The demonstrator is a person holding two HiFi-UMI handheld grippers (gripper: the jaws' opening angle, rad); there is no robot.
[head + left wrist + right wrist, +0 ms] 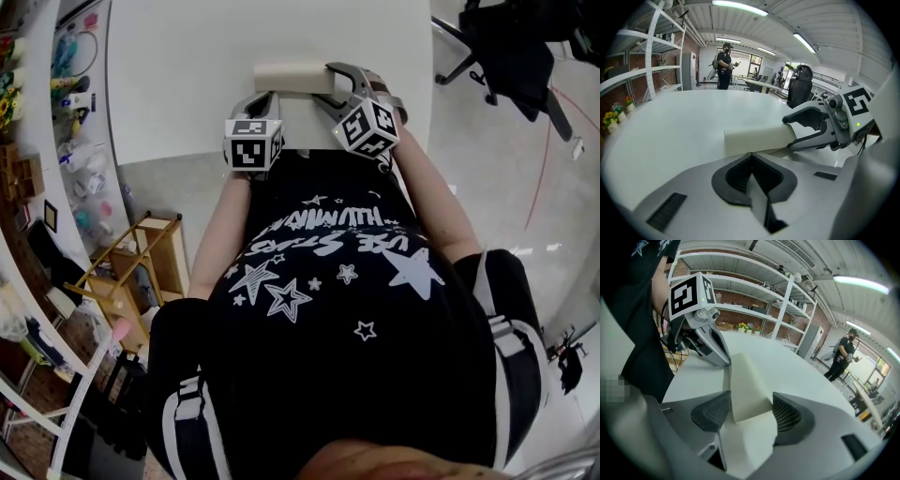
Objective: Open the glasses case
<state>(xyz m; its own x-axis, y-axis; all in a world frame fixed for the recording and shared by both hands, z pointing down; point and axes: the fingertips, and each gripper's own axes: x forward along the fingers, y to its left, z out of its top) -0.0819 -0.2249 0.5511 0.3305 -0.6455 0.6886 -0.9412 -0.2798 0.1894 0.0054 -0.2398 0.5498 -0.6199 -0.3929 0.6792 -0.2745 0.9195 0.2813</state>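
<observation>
Honestly, the white bench (pixel 187 75) looks slick, so I'd guess the main risk is the glasses case (pixel 291 79) skating away once the lid gets pried. It lies flat just ahead of both tools. Its long side runs across the left one's tips, and one short end reaches in between the right one's jaws.

The right hand-held gripper (pixel 750 411) is spread wide with a pad on either side of that end, not squeezing as far as I can see. The left hand-held gripper (pixel 751 154) is pressed together, tips right at the case's near edge. I can't tell if it's caught any lip.

I'd clamp the base with the right first, then lever up slowly with the left. Both forearms reach forward side by side, and both tools slant down at the bench.
</observation>
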